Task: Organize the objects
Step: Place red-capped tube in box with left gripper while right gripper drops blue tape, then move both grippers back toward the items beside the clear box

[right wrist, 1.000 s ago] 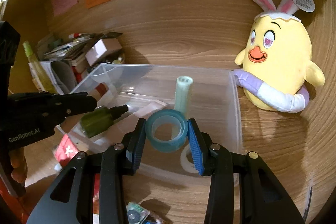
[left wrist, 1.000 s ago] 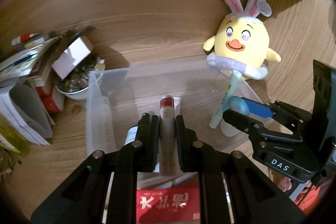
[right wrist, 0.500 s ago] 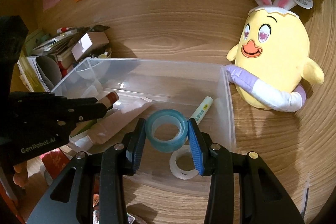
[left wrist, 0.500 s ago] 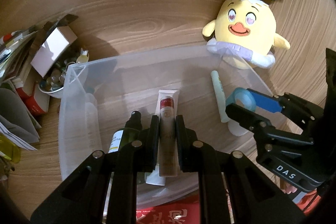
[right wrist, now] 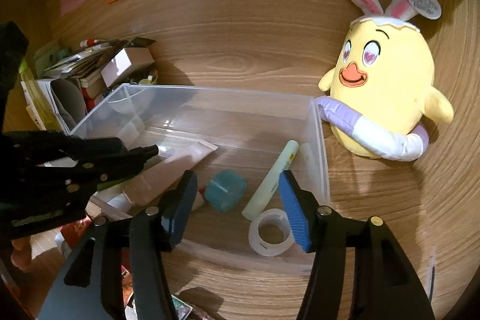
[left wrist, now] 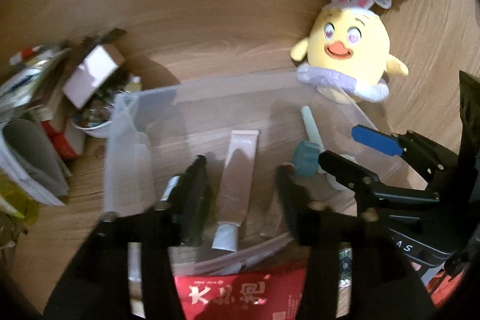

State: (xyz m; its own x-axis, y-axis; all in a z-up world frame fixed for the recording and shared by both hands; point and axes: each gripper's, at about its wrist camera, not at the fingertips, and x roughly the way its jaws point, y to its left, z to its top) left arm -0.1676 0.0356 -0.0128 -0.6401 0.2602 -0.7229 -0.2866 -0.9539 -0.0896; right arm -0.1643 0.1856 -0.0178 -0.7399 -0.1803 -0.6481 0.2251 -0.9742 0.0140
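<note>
The clear plastic bin (right wrist: 318, 140), rectangular with thin glossy walls, sits on the wood-grain worktop (right wrist: 240, 56). The left tool (left wrist: 240, 179) is opening over the bin; its black fingers stand apart, and the flat pale tube (left wrist: 237, 173) lies below the gap on the bin floor, untouched (white cap toward the near wall). The right tool (right wrist: 237, 200) is also opening, with ribbed blue pads (right wrist: 295, 215) and nothing pressed between them. The blue tape roll (right wrist: 226, 189), a translucent ring, lies on its side on the bin floor beyond the pads. Right of it lie a pale green stick (right wrist: 274, 176) and a clear tape roll (right wrist: 271, 231). A soft yellow plush chick (right wrist: 387, 98) with rabbit ears leans beside the bin's right wall.
</note>
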